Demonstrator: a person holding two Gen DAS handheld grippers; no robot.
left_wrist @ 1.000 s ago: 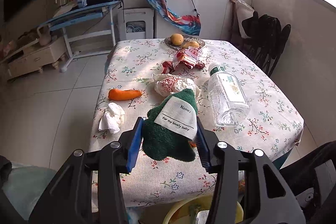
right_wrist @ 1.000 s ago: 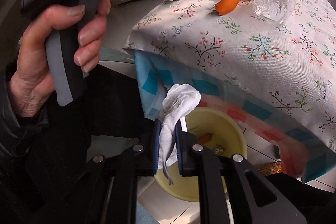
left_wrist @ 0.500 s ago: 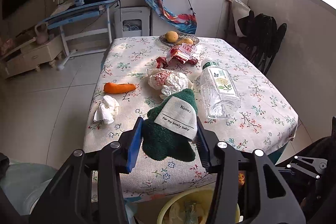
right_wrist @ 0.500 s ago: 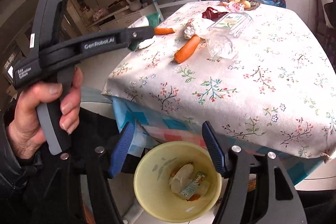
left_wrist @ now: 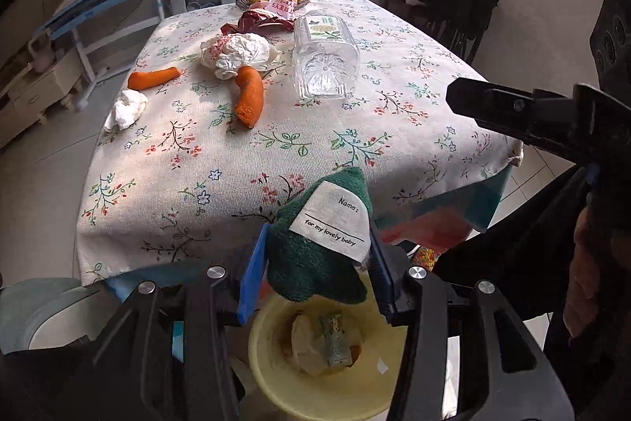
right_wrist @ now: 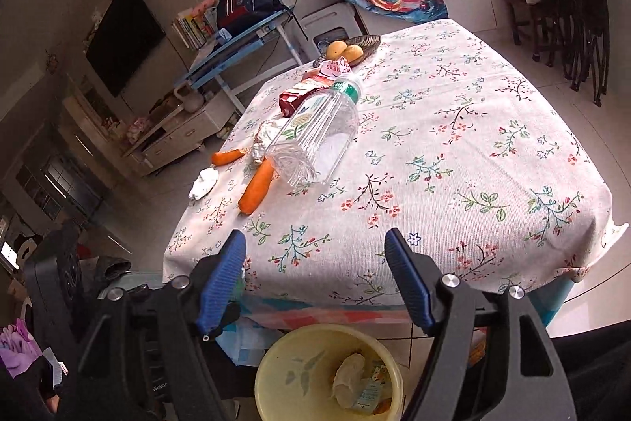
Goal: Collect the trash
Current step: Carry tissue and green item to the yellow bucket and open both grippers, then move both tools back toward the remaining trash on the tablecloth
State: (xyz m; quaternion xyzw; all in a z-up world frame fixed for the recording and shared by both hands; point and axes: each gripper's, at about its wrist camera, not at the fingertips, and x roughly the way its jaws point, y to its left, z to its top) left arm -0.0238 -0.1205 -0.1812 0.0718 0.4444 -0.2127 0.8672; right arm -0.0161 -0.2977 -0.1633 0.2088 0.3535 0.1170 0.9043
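A matt woven floral cloth point(left_wrist: 299, 129) covers the bench, bearing a glossy clear plastic bottle point(left_wrist: 325, 60) at its twelve o'clock end, crumpled white paper point(left_wrist: 126, 107) at ten, while fuzzy green terry point(left_wrist: 311, 263) with a smooth fabric label hangs over a glossy yellow plastic bowl point(left_wrist: 272, 381).

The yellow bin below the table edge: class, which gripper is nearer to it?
Left. The left gripper, clamping the green cloth, hangs just above the yellow bin; the right gripper is higher, open.
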